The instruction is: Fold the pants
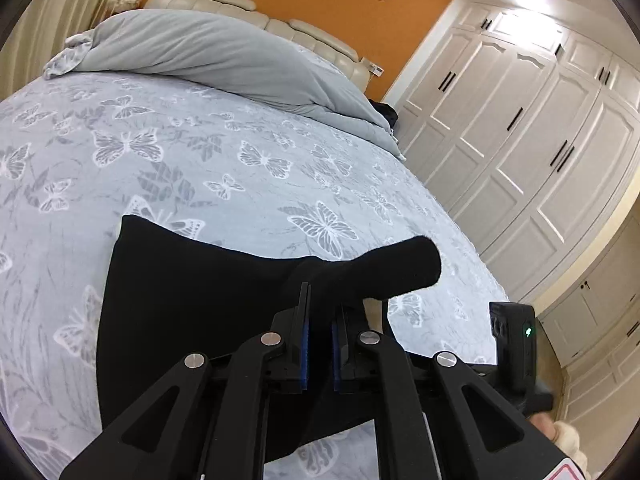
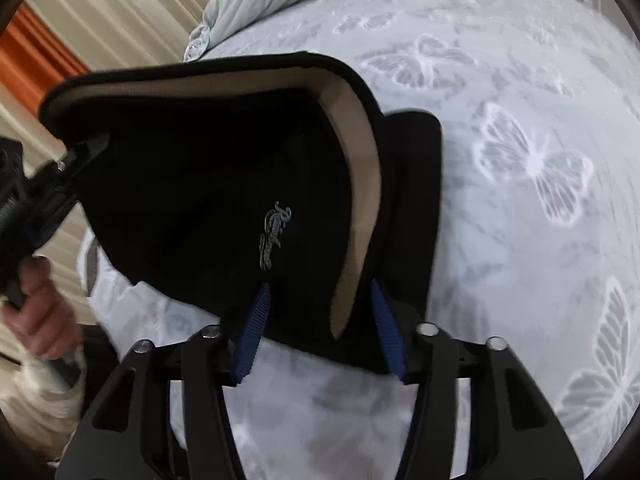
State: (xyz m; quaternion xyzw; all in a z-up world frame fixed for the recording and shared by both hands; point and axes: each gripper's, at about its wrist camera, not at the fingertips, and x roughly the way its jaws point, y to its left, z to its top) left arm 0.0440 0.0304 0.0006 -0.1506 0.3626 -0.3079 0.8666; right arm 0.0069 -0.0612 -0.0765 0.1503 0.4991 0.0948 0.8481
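Note:
The black pants (image 1: 192,300) lie partly on the butterfly-print bed, lifted at the near edge. My left gripper (image 1: 320,308) is shut on a bunched fold of the black fabric, which rolls up to the right. In the right wrist view the pants (image 2: 208,184) hang raised, showing a tan lining and a small embroidered logo (image 2: 276,236). My right gripper (image 2: 320,300) has its blue pads wide apart, with the pants' edge between them. The left gripper (image 2: 86,148) also shows there, pinching the far corner.
The bed sheet (image 1: 240,152) fills most of both views. A grey duvet (image 1: 216,56) is piled at the headboard. White wardrobe doors (image 1: 520,128) stand to the right of the bed. Curtains (image 2: 100,12) hang beyond the bed's far side.

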